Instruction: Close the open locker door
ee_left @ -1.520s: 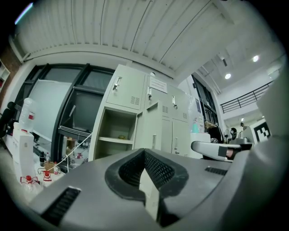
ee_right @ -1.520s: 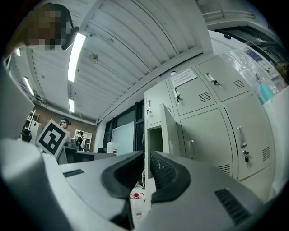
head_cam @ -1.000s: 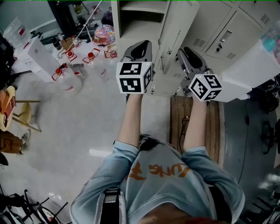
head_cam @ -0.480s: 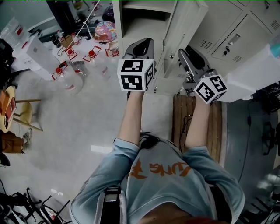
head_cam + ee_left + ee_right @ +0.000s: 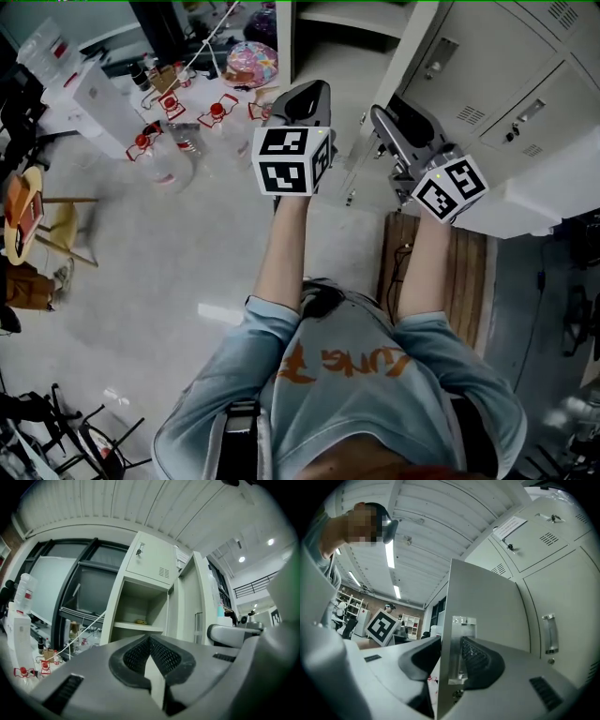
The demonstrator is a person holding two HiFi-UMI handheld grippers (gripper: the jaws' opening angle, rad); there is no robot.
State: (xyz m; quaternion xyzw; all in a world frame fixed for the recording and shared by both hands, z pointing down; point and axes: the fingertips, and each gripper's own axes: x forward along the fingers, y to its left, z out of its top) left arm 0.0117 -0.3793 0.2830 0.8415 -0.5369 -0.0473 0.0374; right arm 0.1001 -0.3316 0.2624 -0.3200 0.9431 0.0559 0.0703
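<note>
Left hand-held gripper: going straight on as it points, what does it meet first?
Probably the open locker compartment: the shut left hand-held gripper aims into it, near its shelf; depth unclear.

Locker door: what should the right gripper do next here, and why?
Probably close the right gripper on the locker door, so that it can be swung shut. Its jaws have just been opening and now straddle the door's free edge beside the metal handle, without clamping it. The compartment behind stands wide open.

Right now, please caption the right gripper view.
Right gripper, jaws just opening, straddles the edge of the open locker door.
</note>
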